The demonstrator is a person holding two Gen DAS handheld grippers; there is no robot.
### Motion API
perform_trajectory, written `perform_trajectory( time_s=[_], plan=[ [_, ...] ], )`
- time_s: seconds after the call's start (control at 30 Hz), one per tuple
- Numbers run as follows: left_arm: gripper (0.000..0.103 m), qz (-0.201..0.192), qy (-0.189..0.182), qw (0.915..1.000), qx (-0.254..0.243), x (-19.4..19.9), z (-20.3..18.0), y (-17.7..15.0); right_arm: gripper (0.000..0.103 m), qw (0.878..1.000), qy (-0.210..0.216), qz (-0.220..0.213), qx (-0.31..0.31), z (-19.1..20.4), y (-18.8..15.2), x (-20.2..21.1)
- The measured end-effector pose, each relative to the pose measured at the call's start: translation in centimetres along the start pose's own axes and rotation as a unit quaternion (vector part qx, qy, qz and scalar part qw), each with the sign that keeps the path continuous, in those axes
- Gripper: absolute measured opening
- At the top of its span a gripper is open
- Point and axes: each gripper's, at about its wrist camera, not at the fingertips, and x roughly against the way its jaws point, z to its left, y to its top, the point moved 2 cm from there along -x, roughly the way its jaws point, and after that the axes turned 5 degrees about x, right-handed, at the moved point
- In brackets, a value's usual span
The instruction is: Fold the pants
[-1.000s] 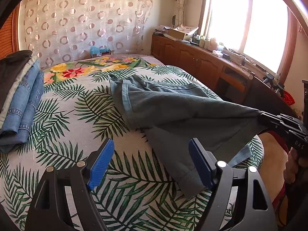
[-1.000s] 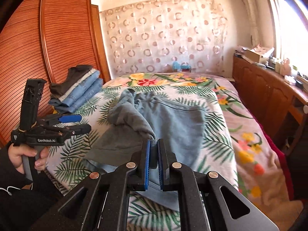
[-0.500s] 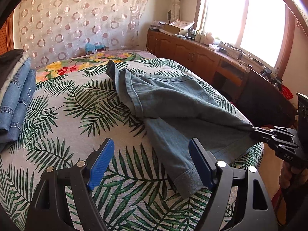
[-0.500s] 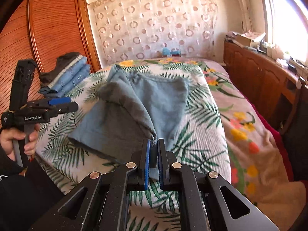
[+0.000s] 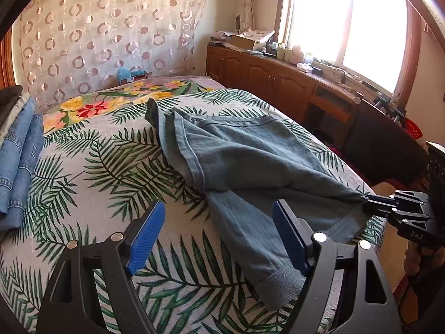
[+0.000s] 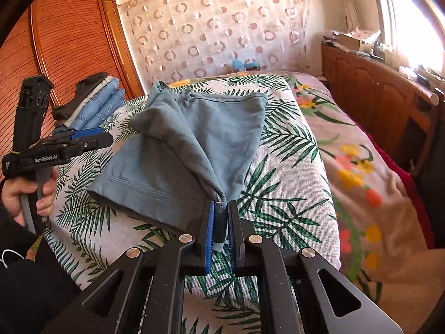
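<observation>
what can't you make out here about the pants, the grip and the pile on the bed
- Pants hem tip: right wrist view, hidden between the opening right gripper pads.
- Lower pants leg: left wrist view, behind the left gripper finger.
- Folded jeans stack: left wrist view, cut by the edge.

A bed (image 5: 91, 167) with a palm-leaf and flower printed cover fills the room's middle. Behind its head hangs a sheer curtain (image 5: 111, 36) patterned with rings, over a cream wall. To the bed's left stands a slatted wooden wardrobe (image 6: 69, 41). Along the bed's right side runs a low wooden cabinet (image 5: 267, 80), its top cluttered with boxes and papers, beneath a bright sunlit window (image 5: 342, 19).
</observation>
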Motion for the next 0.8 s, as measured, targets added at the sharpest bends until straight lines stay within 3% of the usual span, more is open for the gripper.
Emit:
perform_trajectory(
  time_s=[0.17,0.4,0.6,0.8],
  plan=[
    [0.080,-0.011,0.008,0.9999,0.002,0.9,1.2,0.8,0.032,0.999,-0.023,-0.024,0.000,-0.4,1.6,1.0],
    [0.080,-0.021,0.022,0.9994,0.014,1.7,3.7,2.1,0.034,0.998,-0.033,-0.048,0.012,-0.2,5.1,0.7],
    [0.080,-0.023,0.028,0.9992,0.019,1.6,5.3,2.9,0.034,0.998,-0.005,-0.050,0.033,1.8,7.9,-2.3],
    [0.080,-0.019,0.035,0.9989,0.025,1.1,7.1,3.2,0.042,0.998,0.024,-0.036,0.054,3.6,10.7,-6.4]
  ],
)
